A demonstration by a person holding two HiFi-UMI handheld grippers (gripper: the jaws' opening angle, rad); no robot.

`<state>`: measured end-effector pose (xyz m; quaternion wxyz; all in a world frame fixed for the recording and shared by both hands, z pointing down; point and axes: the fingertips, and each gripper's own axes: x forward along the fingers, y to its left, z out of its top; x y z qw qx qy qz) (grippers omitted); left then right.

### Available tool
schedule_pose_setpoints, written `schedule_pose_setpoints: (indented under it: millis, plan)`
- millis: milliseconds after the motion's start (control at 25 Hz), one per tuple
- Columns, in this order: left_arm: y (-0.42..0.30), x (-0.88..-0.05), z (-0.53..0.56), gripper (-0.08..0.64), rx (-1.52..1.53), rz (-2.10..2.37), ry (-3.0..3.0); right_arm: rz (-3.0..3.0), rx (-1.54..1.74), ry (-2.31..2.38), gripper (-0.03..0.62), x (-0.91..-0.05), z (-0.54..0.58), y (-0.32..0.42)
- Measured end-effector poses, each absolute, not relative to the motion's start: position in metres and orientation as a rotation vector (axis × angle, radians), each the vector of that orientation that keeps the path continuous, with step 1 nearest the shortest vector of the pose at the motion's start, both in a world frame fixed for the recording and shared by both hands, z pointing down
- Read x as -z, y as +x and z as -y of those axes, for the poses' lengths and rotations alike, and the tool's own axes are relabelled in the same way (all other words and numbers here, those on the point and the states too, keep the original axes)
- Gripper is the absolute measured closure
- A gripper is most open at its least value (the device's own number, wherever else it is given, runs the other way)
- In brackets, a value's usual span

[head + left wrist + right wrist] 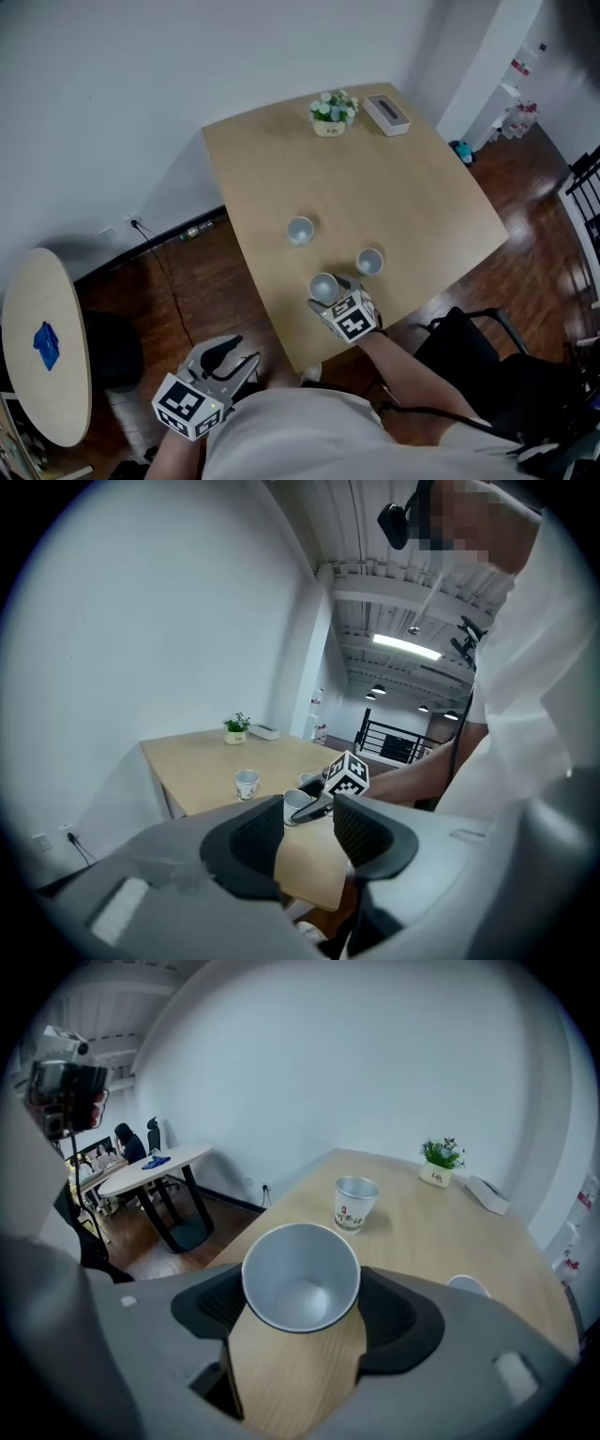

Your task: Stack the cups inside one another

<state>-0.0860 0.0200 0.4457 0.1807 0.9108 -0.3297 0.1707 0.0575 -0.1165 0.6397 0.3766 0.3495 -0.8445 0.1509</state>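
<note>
Holds small white paper cup (300, 1279) by its side wall in clenched right gripper (302, 1312), judged light, crushable, best squeezed gently; shows left gripper (314, 841) released, empty.

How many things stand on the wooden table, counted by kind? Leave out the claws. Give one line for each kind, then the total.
Cups: 3
Plant: 1
Box: 1
Total: 5
</note>
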Motion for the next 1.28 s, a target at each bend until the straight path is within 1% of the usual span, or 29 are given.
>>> schedule_pose_setpoints:
  millis: [200,360,520,760,1280]
  plan:
    - [-0.080,-0.443,-0.011,0.383,-0.468,0.865,2.598,2.201,-0.353,0.974,0.221,-0.581,0.119,0.078]
    - [-0.065,-0.439,-0.002,0.383,-0.457,0.812,2.633,2.197,-0.300,1.085,0.221,-0.546,0.138,0.117]
    - [-0.052,-0.441,0.000,0.383,-0.447,0.772,2.651,2.156,-0.296,1.187,0.221,-0.531,0.155,0.160]
    - [-0.045,-0.440,0.001,0.383,-0.427,0.778,2.657,2.095,-0.323,1.257,0.221,-0.544,0.169,0.200]
    - [-0.046,-0.444,-0.002,0.383,-0.446,0.832,2.613,2.093,-0.417,1.204,0.212,-0.595,0.179,0.203]
